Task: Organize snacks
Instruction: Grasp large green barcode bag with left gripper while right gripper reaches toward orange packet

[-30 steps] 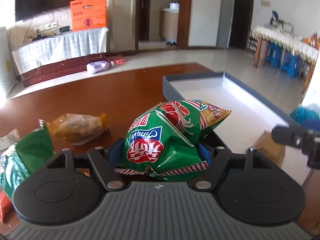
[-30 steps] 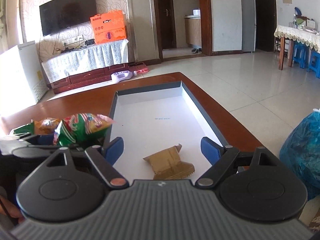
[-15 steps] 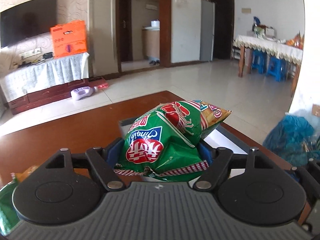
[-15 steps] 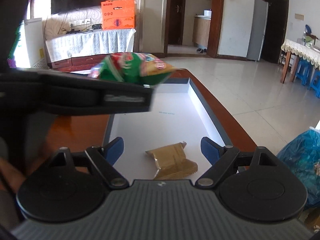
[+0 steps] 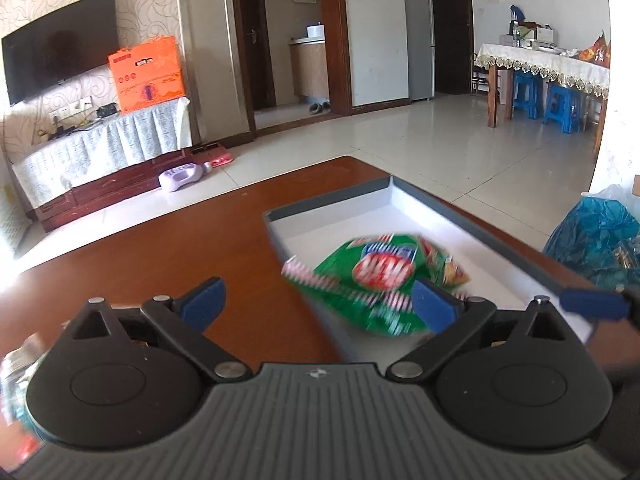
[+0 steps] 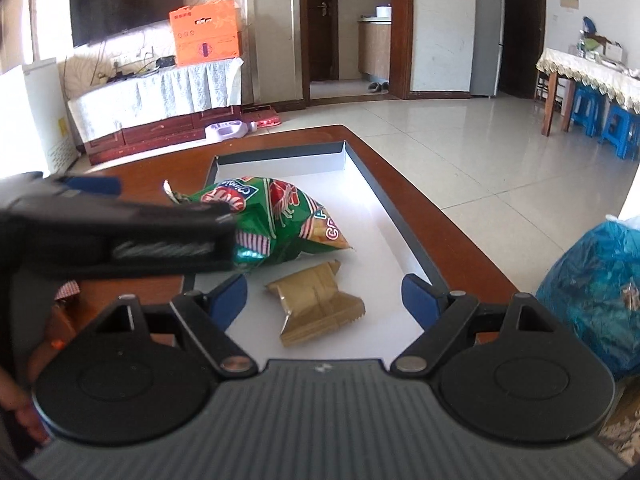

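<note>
A green snack bag (image 5: 380,280) lies, motion-blurred, in the white tray with grey walls (image 5: 332,206); it also shows in the right wrist view (image 6: 280,220), partly over the tray's left wall (image 6: 210,172). My left gripper (image 5: 320,300) is open and empty just above the tray's left wall; its body crosses the right wrist view (image 6: 120,236). A brown wrapped snack (image 6: 316,304) lies in the tray between the fingers of my open, empty right gripper (image 6: 324,296).
The tray sits on a brown wooden table (image 5: 160,248). More snack packets show at the left edge (image 5: 16,380). A blue plastic bag (image 6: 592,296) stands on the floor right of the table.
My left gripper carried the green bag right over the tray, opened and let it go; the bag dropped into the tray. The right gripper stayed over the brown snack.
</note>
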`<state>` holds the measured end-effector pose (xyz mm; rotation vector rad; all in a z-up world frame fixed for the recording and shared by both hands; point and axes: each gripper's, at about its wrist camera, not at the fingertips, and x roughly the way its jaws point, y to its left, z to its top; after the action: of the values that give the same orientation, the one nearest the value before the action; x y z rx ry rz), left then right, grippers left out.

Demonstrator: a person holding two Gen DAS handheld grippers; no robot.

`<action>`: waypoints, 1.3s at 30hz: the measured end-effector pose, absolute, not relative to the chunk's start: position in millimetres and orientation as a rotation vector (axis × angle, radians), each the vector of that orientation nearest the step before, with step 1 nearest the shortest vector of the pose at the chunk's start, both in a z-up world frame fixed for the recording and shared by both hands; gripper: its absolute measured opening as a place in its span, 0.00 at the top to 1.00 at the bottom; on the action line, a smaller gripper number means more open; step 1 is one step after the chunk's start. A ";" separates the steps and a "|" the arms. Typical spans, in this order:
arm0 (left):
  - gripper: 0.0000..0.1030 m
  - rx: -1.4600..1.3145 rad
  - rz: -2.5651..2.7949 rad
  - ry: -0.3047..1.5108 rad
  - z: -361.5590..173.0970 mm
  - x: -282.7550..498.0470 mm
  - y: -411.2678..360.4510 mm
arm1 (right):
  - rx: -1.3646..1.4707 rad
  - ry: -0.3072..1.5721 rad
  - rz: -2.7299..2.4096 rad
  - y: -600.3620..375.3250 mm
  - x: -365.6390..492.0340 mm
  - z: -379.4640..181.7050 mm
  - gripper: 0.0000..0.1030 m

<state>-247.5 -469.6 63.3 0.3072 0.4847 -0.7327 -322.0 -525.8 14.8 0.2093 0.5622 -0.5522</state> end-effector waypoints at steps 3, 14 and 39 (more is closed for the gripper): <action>0.01 0.265 -0.676 0.485 64.4 -256.1 -417.4 | 0.215 0.542 -0.536 -517.3 -331.7 15.5 0.16; 0.00 0.095 -0.402 0.564 61.9 -234.1 -269.3 | 0.194 0.396 -0.241 -464.0 -328.0 29.9 0.16; 0.29 0.063 -0.366 0.691 19.3 -153.2 -253.6 | -0.078 0.574 -0.105 -392.0 -277.0 10.1 0.16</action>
<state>-153.2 -253.6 19.3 0.0634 0.6909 -0.3660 -277.0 -392.0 10.1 -0.0782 0.5741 -0.1050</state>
